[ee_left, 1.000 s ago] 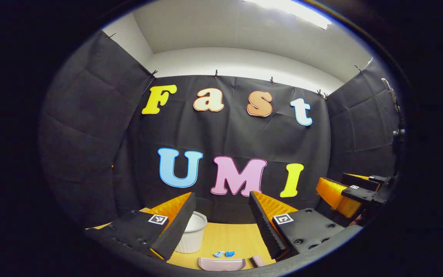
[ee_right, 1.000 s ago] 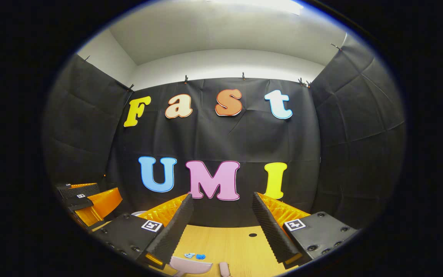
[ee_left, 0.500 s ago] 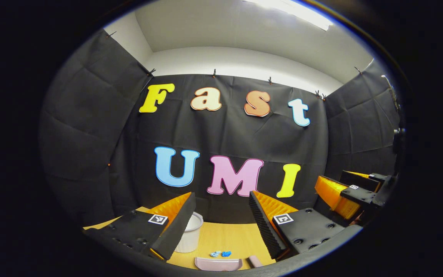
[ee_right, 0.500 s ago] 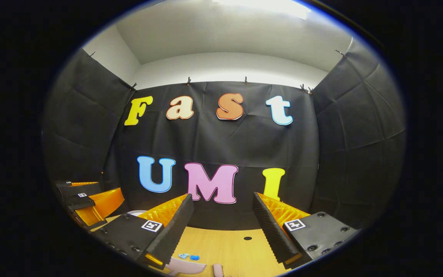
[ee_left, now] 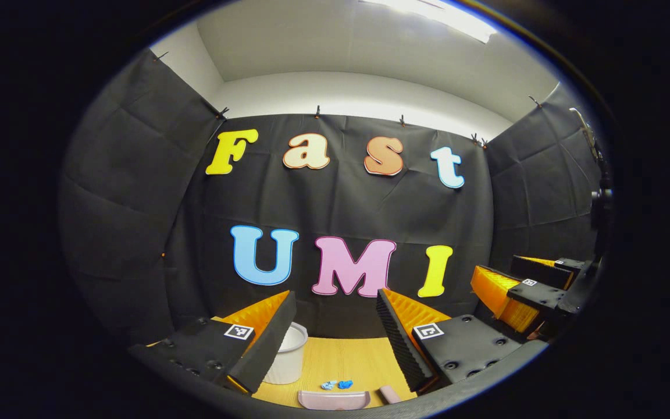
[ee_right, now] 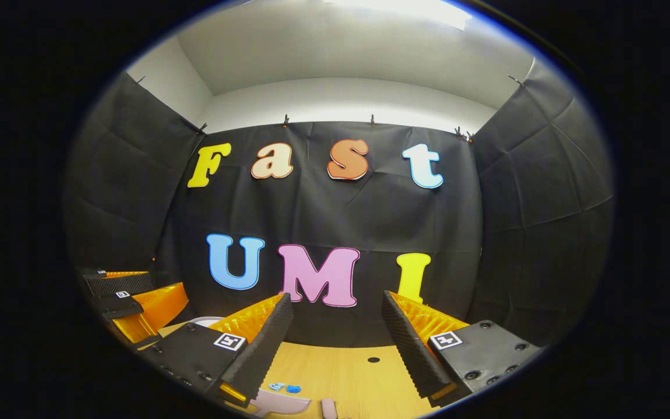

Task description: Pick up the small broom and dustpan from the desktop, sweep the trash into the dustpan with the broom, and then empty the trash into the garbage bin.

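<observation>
Two tools hover above a wooden bench point(ee_left: 341, 358), both spread wide and holding nothing, with the whole task ahead of them.

Biggest risk, as a judgement: the white bin point(ee_left: 288, 352) stands upright at the back left of the bench, partly hidden behind one finger of the left tool point(ee_left: 335, 340). A careless descent on that side could knock it over or push it away.

Next risk: the pink dustpan point(ee_left: 334, 399) lies flat at the near edge of the bench, low in the left gripper view and partly cut off. It looks thin and flat, so fingers coming down could slide it along the bench instead of gripping it. The pink broom point(ee_left: 389, 394) lies just to its right, with little of it visible; its lie cannot be told, so a grasp could close on the wrong part.

Smallest risk: the trash point(ee_left: 338, 384), a few blue scraps, sits just beyond the dustpan. It looks light, and a bumped dustpan or a hard sweep could scatter it.

The right tool point(ee_right: 332, 343) also hangs with fingers wide apart, touching nothing. In its view the dustpan point(ee_right: 280, 401), broom point(ee_right: 328, 407) and trash point(ee_right: 285, 387) lie low and left, with the left tool point(ee_right: 137, 302) off at the left edge. The left gripper view shows the right tool point(ee_left: 521, 291) at the right edge.
</observation>
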### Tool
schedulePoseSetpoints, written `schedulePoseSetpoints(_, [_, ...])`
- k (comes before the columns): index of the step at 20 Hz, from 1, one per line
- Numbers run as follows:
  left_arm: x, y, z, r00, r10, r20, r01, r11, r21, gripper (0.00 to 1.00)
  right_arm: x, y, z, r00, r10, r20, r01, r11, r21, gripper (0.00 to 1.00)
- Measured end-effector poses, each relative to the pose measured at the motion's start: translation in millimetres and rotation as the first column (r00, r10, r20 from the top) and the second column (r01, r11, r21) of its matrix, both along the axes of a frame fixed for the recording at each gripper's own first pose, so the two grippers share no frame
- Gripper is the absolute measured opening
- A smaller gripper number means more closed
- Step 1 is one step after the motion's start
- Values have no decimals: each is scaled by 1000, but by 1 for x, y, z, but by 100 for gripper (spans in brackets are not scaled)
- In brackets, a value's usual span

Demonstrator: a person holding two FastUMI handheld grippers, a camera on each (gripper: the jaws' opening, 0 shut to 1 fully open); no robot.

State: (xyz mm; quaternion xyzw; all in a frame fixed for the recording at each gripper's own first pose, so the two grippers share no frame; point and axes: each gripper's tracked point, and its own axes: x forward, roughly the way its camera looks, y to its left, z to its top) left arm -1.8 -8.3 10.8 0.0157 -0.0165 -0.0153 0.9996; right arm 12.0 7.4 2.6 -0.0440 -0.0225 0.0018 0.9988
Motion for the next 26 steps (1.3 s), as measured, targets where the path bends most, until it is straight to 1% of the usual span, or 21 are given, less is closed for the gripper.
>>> schedulePoseSetpoints(9, [1,-2,0,1000,-8,-6,8,1000,17,82,2,4,-2,1000,-13,-10,13,1000,-10,99])
schedulePoseSetpoints(15, [3,-4,-11,999,-22,-46,22,1000,12,82,5,8,-5,1000,-9,-21,9,1000,-15,99])
schedulePoseSetpoints(16, [5,-4,-13,998,-23,-53,24,1000,11,84,5,9,-5,1000,-9,-25,9,1000,-15,99])
schedulePoseSetpoints(17, [6,-4,-14,998,-25,-64,26,1000,13,82,7,10,-6,999,-8,-31,8,1000,-15,99])
schedulePoseSetpoints(19, [9,-4,-18,996,-29,-81,30,999,17,82,11,11,-7,999,-1,-42,0,1000,-10,99])
schedulePoseSetpoints(20, [12,-4,-20,995,-33,-90,35,999,18,82,14,11,-10,999,2,-52,-2,1000,-7,96])
schedulePoseSetpoints(21, [14,-5,-22,994,-35,-101,38,999,22,82,17,12,-13,998,5,-62,-6,1000,-6,96])
schedulePoseSetpoints(22, [16,-6,-27,993,-37,-113,40,999,24,82,20,11,-16,998,5,-70,-6,1000,-9,99])
schedulePoseSetpoints(24, [21,-9,-42,986,-35,-162,42,998,38,82,27,8,-29,996,4,-93,-5,1000,-14,99])
schedulePoseSetpoints(26, [28,-15,-60,976,-32,-213,43,998,45,82,35,6,-51,991,15,-136,-15,1000,-3,99])
